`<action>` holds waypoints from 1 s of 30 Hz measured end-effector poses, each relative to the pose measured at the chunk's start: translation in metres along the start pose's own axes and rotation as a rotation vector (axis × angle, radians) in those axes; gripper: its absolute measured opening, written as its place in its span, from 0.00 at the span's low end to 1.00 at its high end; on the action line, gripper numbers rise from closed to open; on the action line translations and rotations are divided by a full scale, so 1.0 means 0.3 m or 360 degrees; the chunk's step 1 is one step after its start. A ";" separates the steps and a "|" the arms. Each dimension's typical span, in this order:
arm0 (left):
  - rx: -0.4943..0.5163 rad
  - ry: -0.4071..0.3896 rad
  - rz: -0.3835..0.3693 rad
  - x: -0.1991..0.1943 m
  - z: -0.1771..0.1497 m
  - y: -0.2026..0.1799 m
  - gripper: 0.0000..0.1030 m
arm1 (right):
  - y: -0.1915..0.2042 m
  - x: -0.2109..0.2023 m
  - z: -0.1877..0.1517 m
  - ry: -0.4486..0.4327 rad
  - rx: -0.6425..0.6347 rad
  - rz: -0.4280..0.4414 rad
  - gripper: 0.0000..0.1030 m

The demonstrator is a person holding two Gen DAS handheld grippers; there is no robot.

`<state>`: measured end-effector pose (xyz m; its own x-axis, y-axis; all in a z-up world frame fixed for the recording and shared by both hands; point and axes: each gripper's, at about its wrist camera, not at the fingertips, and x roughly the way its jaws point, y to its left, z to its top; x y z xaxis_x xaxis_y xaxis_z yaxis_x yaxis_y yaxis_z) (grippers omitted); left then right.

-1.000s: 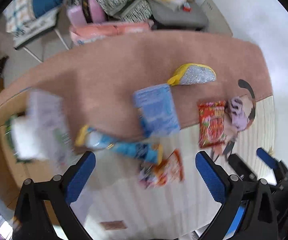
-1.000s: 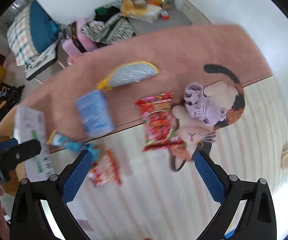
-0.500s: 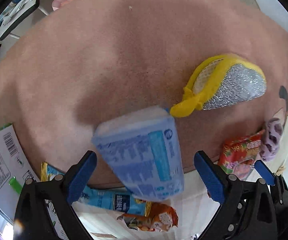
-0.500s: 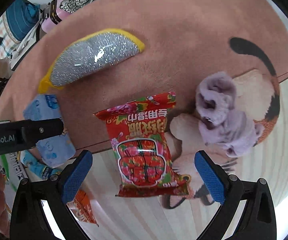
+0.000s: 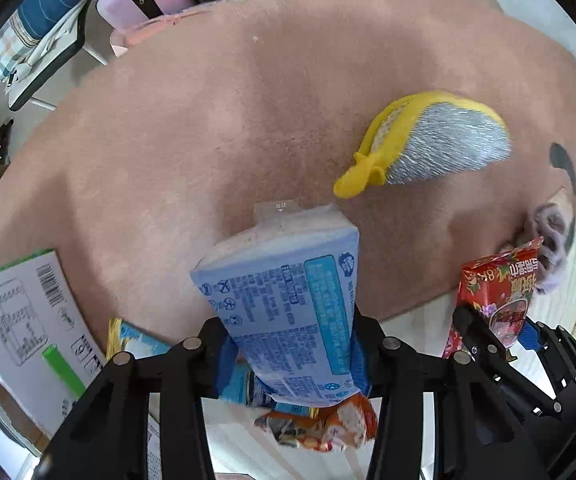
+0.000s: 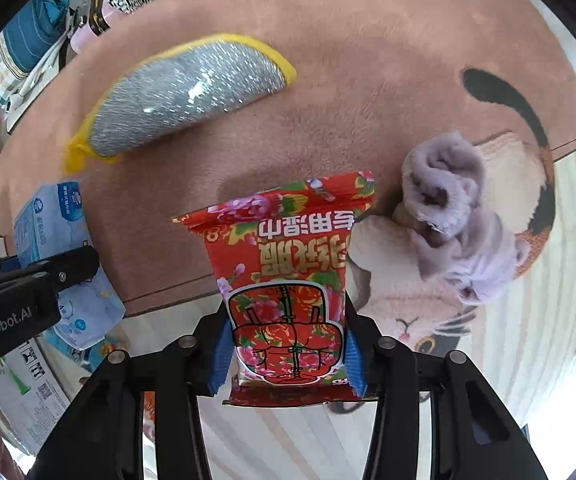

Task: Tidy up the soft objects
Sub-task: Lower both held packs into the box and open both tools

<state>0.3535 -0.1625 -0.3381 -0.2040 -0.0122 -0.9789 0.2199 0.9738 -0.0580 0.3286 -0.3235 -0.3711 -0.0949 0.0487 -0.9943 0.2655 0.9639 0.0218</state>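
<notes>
A light blue tissue pack (image 5: 284,300) lies on the edge of the pink rug (image 5: 208,140). My left gripper (image 5: 292,360) points down over it, jaws closing, both blue pads pressing its sides. A red flowered wipes pack (image 6: 284,264) sits between the pads of my right gripper (image 6: 288,360), whose jaws are also closing and touch the pack on both sides. A silver mitt with a yellow rim (image 6: 184,100) lies further up the rug. A crumpled purple fluffy cloth (image 6: 452,216) rests to the right of the red pack.
A white printed box (image 5: 20,328) stands at the left. An orange snack bag (image 5: 328,424) and a blue snack bag (image 5: 136,340) lie under the left gripper on the pale striped floor. A cat-shaped mat (image 6: 408,304) lies under the purple cloth. Bags and clothes pile up beyond the rug.
Both grippers have come down over their packs. Their jaws, wide open before, have closed in onto the blue pack and the red pack.
</notes>
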 end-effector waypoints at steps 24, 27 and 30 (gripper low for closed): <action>-0.0297 -0.0464 -0.0028 -0.533 -0.605 0.975 0.41 | 0.963 -0.452 -0.620 -0.0212 -0.0457 0.0437 0.46; -0.0354 -0.0413 0.0030 -0.473 -0.597 1.106 0.41 | 1.074 -0.376 -0.641 -0.0162 -0.0465 0.0410 0.46; -0.0394 -0.0339 0.0034 -0.394 -0.563 1.217 0.41 | 1.167 -0.292 -0.658 -0.0098 -0.0451 0.0374 0.46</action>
<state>0.2968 0.2327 -0.2105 0.0080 -0.0128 -0.9999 -0.0217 0.9997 -0.0129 0.2407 0.0613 -0.2556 -0.0031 0.2698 -0.9629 -0.0040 0.9629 0.2698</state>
